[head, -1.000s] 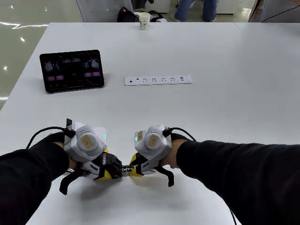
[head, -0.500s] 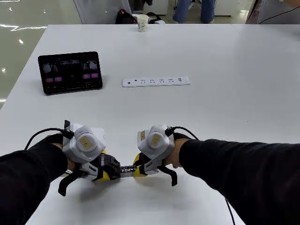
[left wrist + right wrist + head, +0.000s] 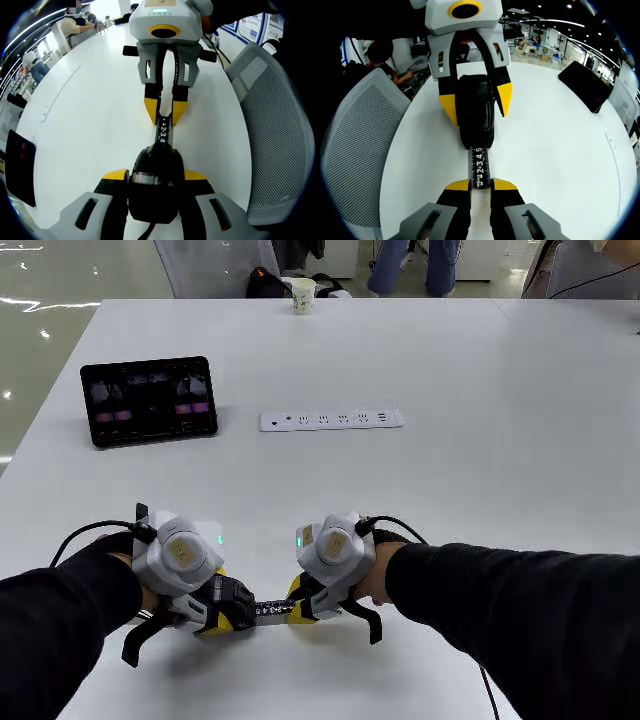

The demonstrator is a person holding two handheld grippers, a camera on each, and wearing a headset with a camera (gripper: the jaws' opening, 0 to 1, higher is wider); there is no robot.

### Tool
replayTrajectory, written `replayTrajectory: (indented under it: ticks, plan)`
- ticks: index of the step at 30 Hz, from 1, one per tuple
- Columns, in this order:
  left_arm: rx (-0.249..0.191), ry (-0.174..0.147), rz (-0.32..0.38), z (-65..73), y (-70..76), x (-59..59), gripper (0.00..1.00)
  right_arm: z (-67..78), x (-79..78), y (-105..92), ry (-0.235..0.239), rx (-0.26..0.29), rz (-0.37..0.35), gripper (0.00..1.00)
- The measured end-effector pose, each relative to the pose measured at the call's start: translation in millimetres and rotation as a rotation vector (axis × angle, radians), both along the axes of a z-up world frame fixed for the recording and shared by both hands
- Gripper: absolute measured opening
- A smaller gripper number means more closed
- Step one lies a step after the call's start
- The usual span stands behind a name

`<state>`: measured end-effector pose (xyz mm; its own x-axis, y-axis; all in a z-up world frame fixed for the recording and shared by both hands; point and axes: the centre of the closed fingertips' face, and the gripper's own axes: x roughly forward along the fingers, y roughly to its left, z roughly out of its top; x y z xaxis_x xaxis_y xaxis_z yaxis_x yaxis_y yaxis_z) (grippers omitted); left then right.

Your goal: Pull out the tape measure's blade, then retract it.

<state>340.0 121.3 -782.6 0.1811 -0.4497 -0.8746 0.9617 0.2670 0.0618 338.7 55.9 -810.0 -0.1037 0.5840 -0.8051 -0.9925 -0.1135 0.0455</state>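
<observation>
At the upper left of the head view a tablet (image 3: 150,400) stands on the white table (image 3: 470,410), well apart from the work, which sits at the bottom centre of the frame. There the left gripper (image 3: 222,603) is clamped around the black case (image 3: 237,600) of the tape measure, one yellow-tipped jaw on each flank. I cannot tell whether the case rests on the table or is held just above it. To the right of the case a short run of blade (image 3: 268,609) bridges the gap to the right gripper (image 3: 297,606), whose jaws are pinched onto the blade's free end. The right gripper view shows the two tips closed on the strip, with only the first few printed figures showing between them and the case mouth. Compared with a second ago, the grippers stand a little farther apart and the exposed blade is longer. Then the right jaws sat almost against the case; half a second ago a short strip had appeared, and now it is the same or slightly more. The whole scene has also slid down in the frame, but that is the headset moving. So the pull-out looks begun but barely under way, and the retraction is not yet started. Farther right and higher up, a power strip (image 3: 331,420) lies flat at mid-table, apart from both grippers.
</observation>
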Motion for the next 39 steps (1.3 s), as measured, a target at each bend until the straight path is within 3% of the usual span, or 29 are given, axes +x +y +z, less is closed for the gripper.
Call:
replayTrajectory:
  ticks: [39]
  plan:
    - [0.002, 0.004, 0.008, -0.8, -1.2, -0.4, 0.33, 0.5, 1.8, -24.1, -0.006, -0.028, -0.009, 0.1]
